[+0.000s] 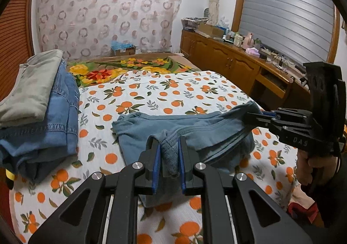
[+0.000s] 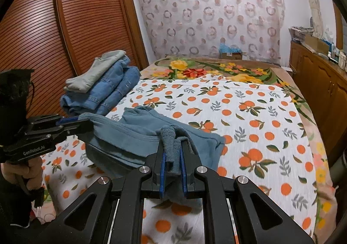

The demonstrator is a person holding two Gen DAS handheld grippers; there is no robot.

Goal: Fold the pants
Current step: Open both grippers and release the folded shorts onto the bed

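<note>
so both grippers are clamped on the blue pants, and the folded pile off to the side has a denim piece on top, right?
Not quite. Left gripper and right gripper are both shut on the blue pants, but the folded pile is topped by a grey-green garment, with the denim under it. The right wrist view shows this.

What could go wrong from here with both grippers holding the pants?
1. The left gripper and right gripper each pinch only a small bunched bit of the pants; the fabric might slip out.
2. The cloth sags between the two grips, so the fold may land creased or uneven on the bedsheet.
3. The stack of folded clothes lies close on one side; a wide swing could knock it.
</note>
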